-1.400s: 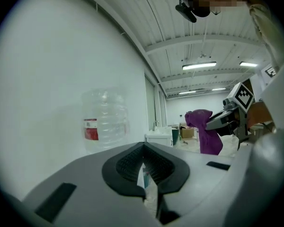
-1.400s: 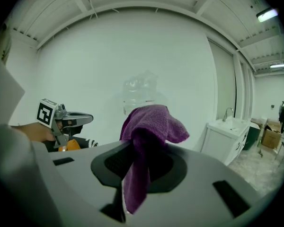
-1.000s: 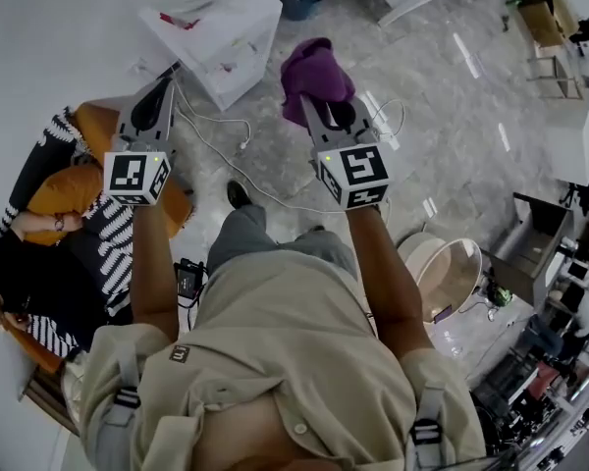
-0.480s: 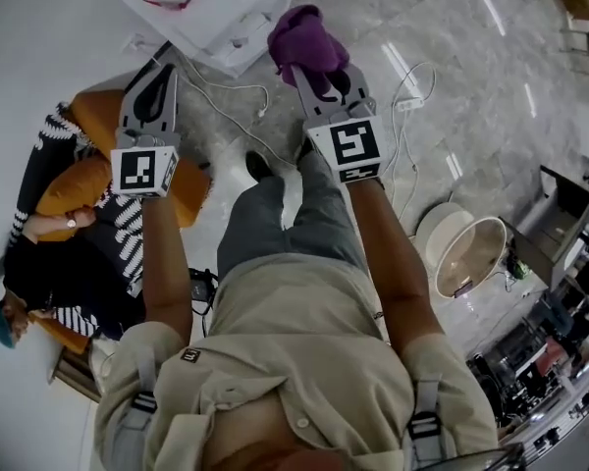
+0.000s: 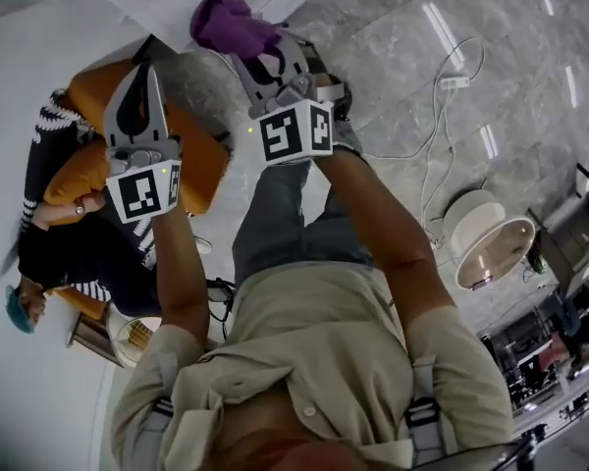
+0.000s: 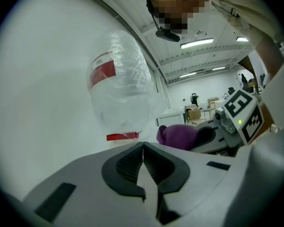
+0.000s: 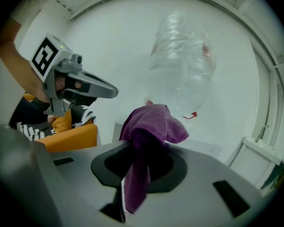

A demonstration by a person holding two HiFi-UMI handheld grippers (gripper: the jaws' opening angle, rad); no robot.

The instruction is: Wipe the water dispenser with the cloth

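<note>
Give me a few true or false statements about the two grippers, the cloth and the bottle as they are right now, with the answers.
1. The right gripper is shut on the cloth. True.
2. The left gripper is wide open. False: its jaws are together with nothing between them.
3. The cloth is green. False: it is purple.
4. The bottle is clear and has a red label. True.
5. The left gripper holds a second cloth. False: only the right one holds a cloth.
</note>
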